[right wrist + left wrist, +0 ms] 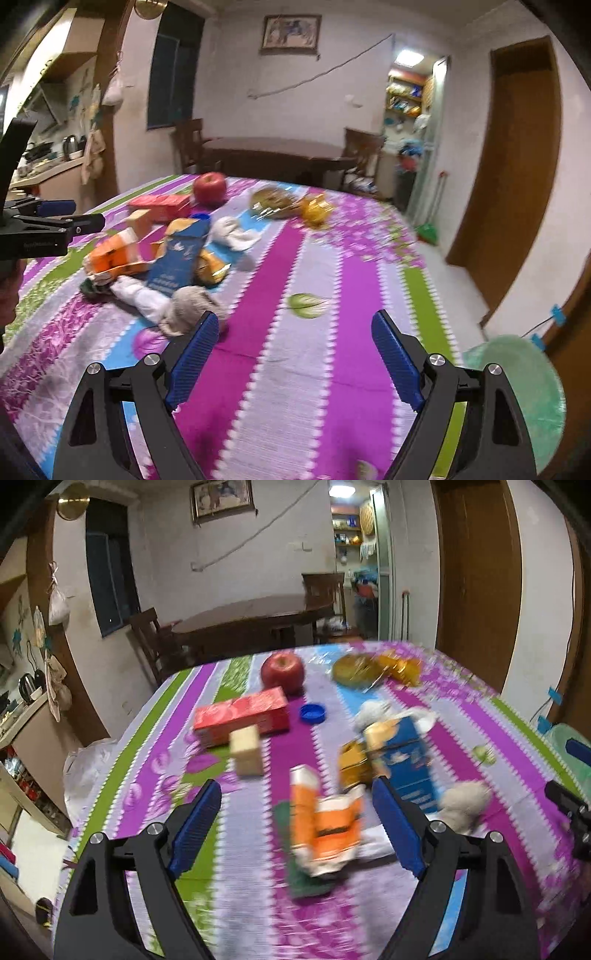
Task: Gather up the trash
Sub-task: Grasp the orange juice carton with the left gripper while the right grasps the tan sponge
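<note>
My left gripper (295,805) is open above the striped tablecloth (240,886), its blue pads either side of a crumpled orange carton (325,823) lying on a dark green thing. A blue carton (406,760) and a yellow wrapper (352,764) lie just beyond, with crumpled tissues (465,805) to the right. My right gripper (291,332) is open and empty over bare cloth, right of the same pile: orange carton (114,254), blue carton (177,262), tissues (192,306). A small green scrap (306,304) lies ahead of it.
A red apple (282,672), red box (240,716), beige block (245,753), blue bottle cap (312,713) and yellow-gold wrappers (373,668) lie farther back. A pale green bin (517,391) stands off the table's right edge. A dark dining table with chairs stands behind.
</note>
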`<state>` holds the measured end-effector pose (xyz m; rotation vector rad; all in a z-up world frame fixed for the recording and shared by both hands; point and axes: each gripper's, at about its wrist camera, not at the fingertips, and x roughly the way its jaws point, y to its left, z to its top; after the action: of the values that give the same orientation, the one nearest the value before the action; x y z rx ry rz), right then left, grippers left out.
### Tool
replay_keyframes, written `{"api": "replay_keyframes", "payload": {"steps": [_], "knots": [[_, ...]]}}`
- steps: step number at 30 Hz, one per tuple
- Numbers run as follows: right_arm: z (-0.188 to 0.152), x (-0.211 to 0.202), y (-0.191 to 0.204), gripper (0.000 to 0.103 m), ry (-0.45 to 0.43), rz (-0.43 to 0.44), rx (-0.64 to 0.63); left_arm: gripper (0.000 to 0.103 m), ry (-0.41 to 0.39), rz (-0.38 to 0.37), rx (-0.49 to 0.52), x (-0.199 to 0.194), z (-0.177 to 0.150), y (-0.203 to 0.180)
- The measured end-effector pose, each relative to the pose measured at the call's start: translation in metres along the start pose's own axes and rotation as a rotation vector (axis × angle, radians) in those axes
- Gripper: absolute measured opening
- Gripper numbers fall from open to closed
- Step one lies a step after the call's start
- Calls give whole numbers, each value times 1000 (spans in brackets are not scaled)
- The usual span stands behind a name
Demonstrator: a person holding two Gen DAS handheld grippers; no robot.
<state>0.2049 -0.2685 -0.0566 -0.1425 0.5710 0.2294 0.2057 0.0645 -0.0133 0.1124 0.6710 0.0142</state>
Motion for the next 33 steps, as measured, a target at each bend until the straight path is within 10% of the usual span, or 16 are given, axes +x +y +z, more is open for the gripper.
{"api": "replay_keyframes", "payload": {"steps": [6,12,17,22,33], "knots": [[1,42,14,85,102,178,27,80,97,-210,-8,18,-8,22],[10,75,26,85,180,279,-4,80,122,-191,46,44,-13,15],[17,98,33,84,229,366,-11,57,152,-193,-37,59,-9,24],[21,116,37,51,285,439,19,21,210,-238,-91,74,-14,27],[17,97,41,44,249,427,25,9,96,-145,-135,42,-10,37]]}}
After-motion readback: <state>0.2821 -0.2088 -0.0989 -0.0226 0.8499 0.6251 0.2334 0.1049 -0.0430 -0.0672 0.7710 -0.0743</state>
